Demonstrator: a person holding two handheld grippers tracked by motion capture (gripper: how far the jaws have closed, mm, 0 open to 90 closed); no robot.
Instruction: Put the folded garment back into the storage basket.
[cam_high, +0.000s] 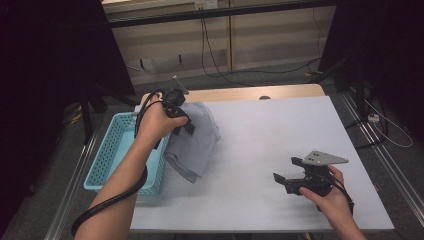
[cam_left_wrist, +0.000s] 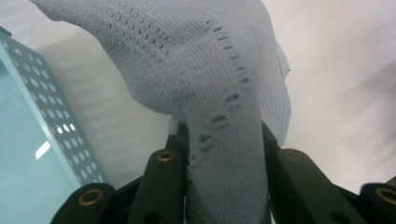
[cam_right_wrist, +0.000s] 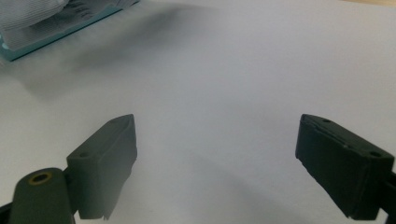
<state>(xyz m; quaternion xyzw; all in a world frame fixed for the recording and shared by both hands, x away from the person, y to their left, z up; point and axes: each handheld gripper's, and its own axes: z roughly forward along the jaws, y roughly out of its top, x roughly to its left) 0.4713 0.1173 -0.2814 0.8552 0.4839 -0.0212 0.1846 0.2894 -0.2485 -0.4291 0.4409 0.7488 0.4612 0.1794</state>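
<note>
I see one pale blue-grey knitted garment (cam_high: 197, 137), and it hangs in the air from my left gripper (cam_high: 181, 117), just beside the right wall of the basket, its lower folds drooping toward the table. In the left gripper view the knit (cam_left_wrist: 224, 93) rises in a bunched fold straight out from between the two black jaws, which pinch it tight; a line of small eyelet holes runs down the fold. I can read no label, brand or writing on the cloth.

There is one turquoise plastic basket (cam_high: 107, 150), perforated along its walls, standing at the left edge of the table and partly over it. It carries no lettering that I can make out.

My right gripper (cam_high: 286, 176) sits well apart from the garment, low over the bare table near the right front corner. Its jaws are spread wide with nothing between them, just white surface.

The table (cam_high: 280, 130) has a single white top, with a strip of wood at its far edge. Two grippers, one garment, one basket in all.
</note>
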